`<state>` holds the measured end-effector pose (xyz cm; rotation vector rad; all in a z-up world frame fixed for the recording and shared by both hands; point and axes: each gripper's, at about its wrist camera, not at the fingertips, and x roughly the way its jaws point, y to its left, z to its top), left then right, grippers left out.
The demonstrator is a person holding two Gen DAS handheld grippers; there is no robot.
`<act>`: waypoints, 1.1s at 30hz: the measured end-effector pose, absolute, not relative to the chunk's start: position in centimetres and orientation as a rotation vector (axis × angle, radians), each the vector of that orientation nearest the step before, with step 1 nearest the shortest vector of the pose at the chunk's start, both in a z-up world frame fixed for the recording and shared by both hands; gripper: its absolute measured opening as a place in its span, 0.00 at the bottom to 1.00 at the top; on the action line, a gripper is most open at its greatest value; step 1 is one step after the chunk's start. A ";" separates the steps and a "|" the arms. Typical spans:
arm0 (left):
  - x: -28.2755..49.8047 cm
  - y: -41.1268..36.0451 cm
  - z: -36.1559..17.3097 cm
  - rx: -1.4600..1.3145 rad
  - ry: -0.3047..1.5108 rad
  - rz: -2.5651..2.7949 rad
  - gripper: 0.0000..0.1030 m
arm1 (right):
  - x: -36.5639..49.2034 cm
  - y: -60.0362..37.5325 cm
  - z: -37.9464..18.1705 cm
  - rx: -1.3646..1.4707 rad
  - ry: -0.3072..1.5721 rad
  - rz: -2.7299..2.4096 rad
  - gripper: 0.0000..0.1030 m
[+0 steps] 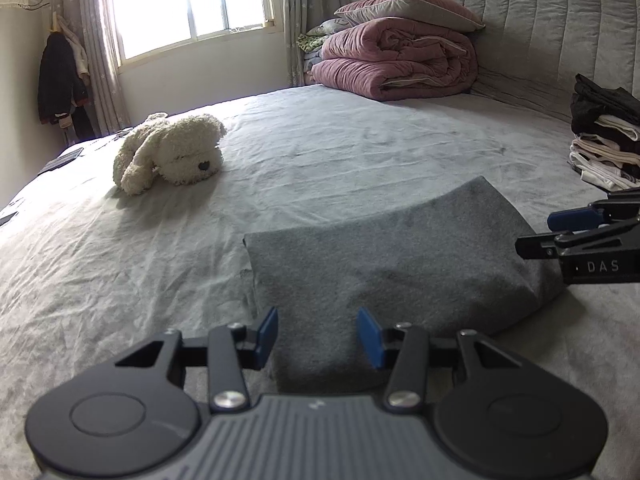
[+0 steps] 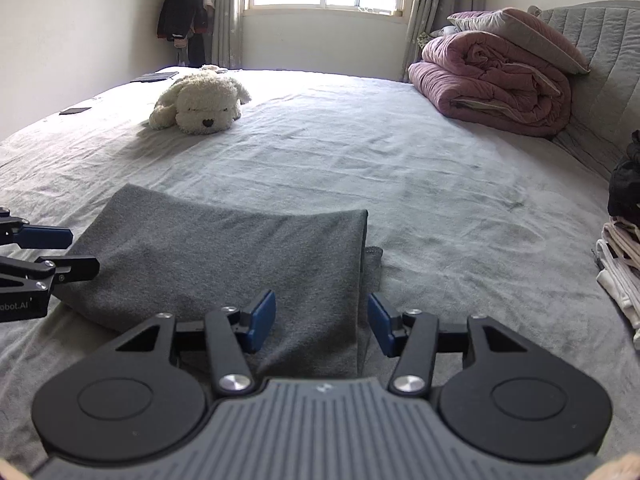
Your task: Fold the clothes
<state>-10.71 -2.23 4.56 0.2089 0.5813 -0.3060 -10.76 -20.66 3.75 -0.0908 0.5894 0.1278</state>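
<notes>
While both grippers gape, grey garment (image 1: 392,256) lies folded — seemingly ungripped.

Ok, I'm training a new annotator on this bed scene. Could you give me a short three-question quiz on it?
1. True or false: the folded grey fleece garment lies flat on the pale grey bedsheet.
2. What rests on top of the rolled pink quilt? A) the cream plush dog B) a pink-and-grey pillow C) a book
3. Fill in: the left gripper and the right gripper both have their jaws ____, with cloth between but not pinched.

Key: 1 true; 2 B; 3 open
</notes>
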 end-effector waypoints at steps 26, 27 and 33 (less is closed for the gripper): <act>-9.3 -0.7 3.7 0.094 0.711 -0.316 0.45 | -9.9 -20.3 3.2 -0.023 0.678 0.194 0.30; -9.1 -0.6 3.7 0.082 0.718 -0.316 0.45 | -9.7 -20.9 3.2 0.001 0.691 0.182 0.30; -8.5 0.4 3.9 0.019 0.747 -0.308 0.47 | -9.7 -22.4 3.5 0.029 0.734 0.144 0.42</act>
